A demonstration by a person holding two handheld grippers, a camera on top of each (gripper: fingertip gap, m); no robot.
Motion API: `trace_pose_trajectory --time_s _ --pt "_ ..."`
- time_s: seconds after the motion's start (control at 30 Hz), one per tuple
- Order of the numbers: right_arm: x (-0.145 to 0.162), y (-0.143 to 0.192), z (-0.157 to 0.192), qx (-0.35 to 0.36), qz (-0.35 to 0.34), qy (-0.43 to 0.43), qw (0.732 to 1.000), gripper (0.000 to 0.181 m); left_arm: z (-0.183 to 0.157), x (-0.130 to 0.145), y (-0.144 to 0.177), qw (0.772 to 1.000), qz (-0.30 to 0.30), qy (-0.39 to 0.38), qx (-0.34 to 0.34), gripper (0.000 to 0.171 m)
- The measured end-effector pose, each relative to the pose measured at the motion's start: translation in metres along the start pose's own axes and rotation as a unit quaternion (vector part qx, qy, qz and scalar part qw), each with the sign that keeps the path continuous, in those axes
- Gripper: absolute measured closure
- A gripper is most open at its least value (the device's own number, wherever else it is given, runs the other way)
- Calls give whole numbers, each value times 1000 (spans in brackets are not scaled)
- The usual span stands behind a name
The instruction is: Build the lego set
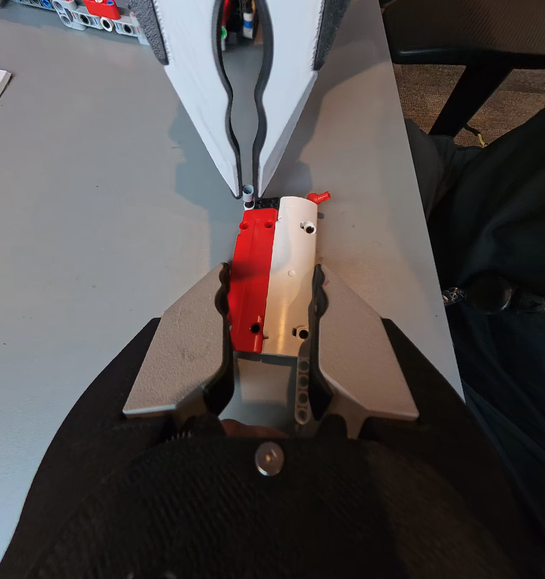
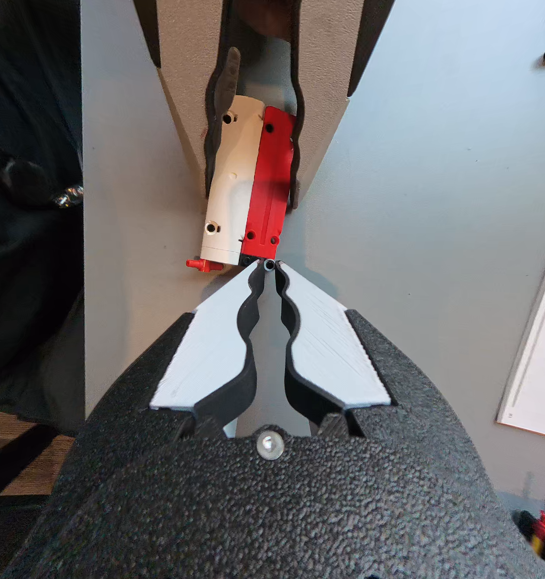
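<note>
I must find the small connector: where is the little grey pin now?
The grey pin is pinched in the right gripper, at the far end of the red and white assembly, beside its red panel.

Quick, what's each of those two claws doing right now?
Left gripper: closed on the red and white lego assembly.
Right gripper: closed on a small grey pin at the assembly's end.

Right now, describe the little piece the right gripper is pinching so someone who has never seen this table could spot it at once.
Find the red and white lego block lying near the grey table edge, clamped by the left gripper. At its far end, by the red corner, the right gripper pinches a tiny grey pin. Unlike the red peg at the white corner, it is pale grey, hollow and upright.
</note>
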State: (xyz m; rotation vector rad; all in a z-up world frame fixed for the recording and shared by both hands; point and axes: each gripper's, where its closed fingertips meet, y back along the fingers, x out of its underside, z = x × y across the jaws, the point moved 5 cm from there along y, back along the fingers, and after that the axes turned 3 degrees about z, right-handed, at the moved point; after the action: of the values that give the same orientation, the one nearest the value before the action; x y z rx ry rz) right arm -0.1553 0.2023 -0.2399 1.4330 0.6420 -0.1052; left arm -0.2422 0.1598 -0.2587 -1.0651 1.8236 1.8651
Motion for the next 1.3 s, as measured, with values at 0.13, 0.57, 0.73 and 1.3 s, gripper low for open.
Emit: trace_pose_trajectory --time_s 0.13,0.57,0.73,1.3 --pt "0 0 1 19 -7 20 1000 176 0 0 0 1000 0 0 0 120" --pt "6 0 1 12 -72 -61 995 176 0 0 0 1000 0 2 1 120" --pt "10 -6 -3 -67 -96 -188 975 176 -1 0 0 1000 1 1 3 120" --pt "2 19 -3 -2 -117 -119 986 181 -1 0 0 1000 0 2 3 120"
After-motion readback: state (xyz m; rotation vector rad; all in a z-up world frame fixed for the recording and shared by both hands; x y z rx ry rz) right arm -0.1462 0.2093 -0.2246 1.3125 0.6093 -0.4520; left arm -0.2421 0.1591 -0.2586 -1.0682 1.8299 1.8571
